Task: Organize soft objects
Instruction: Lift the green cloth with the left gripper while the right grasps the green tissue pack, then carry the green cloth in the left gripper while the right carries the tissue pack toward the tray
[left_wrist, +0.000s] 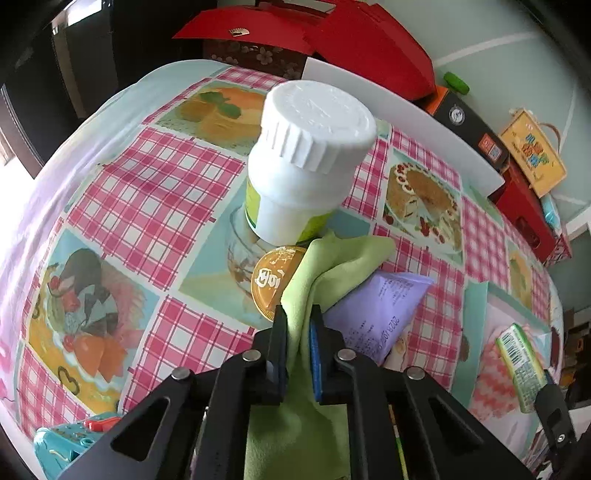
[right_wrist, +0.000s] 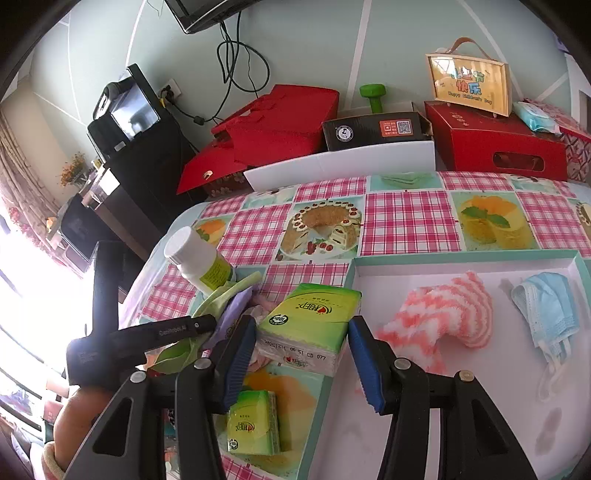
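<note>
- Covering the whole table (right_wrist: 406, 221) is a pink checked cloth with cake pictures, so small stuff kinda gets lost on it.
- Sitting on the right is the white tray (right_wrist: 461, 258), with a pink striped sock (right_wrist: 443, 314) and a blue face mask (right_wrist: 546, 310) already in it. Looks like the soft things go there.
- Right gripper (right_wrist: 303, 354) is about half open around a green tissue pack (right_wrist: 314, 325). Can't tell if the pads actually touch it, so it could slide off if lifted like that.
- Left gripper (left_wrist: 299, 354) is pinched nearly closed on a green cloth (left_wrist: 332, 273), which lies beside a white bottle (left_wrist: 306, 162), a gold coin (left_wrist: 273, 280) and a purple packet (left_wrist: 376, 310).
- My worry: pulling the cloth up could drag the coin or tip the bottle, since the folds touch both.
</note>
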